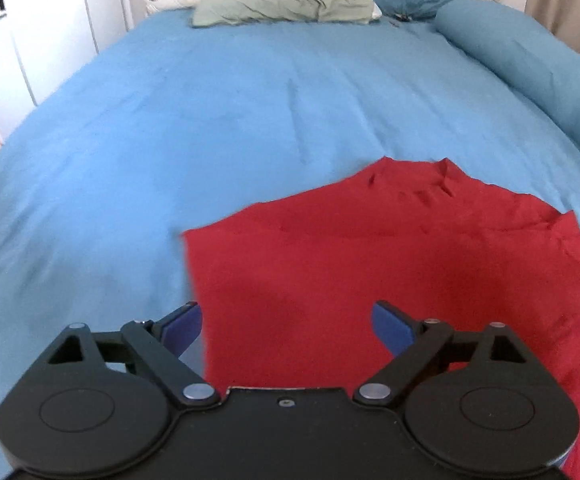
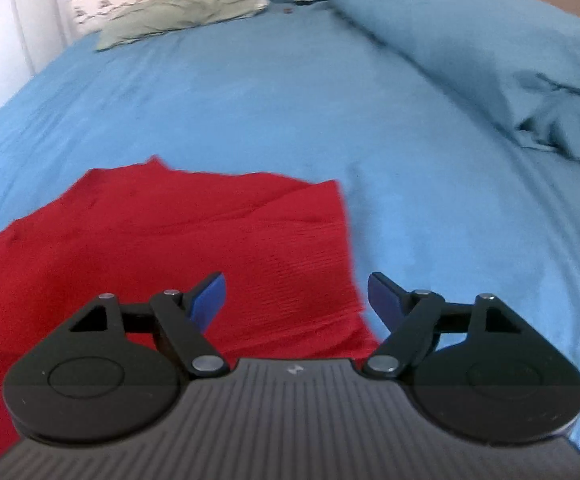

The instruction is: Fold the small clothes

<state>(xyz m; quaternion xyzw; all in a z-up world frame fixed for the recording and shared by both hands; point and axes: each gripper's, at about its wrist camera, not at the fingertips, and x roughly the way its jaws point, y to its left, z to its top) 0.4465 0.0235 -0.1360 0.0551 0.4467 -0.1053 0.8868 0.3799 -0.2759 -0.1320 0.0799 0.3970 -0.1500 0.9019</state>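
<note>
Bed (image 1: 210, 120) with a blue sheet fills both views; a rolled blue duvet (image 2: 470, 40) runs along its right side, and pillows (image 1: 282, 4) sit at the far end. The red top (image 1: 370, 264) lies flat on the sheet at the near edge, right under both grippers. Progress, as a judgement: early to mid. The left edge looks straight and clean in the left view, and the right side shows a flap laid over the body with a diagonal crease in the right view, so side folds may already be in; can't confirm, no sleeves are visible. Still left: at least a bottom-to-top fold and a tidy-up. Orientation: a small peak with puckers at the far edge reads as the neck, so the neck points away towards the pillows and the hem is nearest, hidden under the gripper bodies. Long axis looks near-to-far, though fisheye distortion makes that loose. Left gripper (image 1: 286, 314): jaws apart, straddling the top's left edge, nothing held. Right gripper (image 2: 296, 292): jaws apart, straddling the right edge, nothing held. Whether the fingertips touch the cloth, can't tell.
</note>
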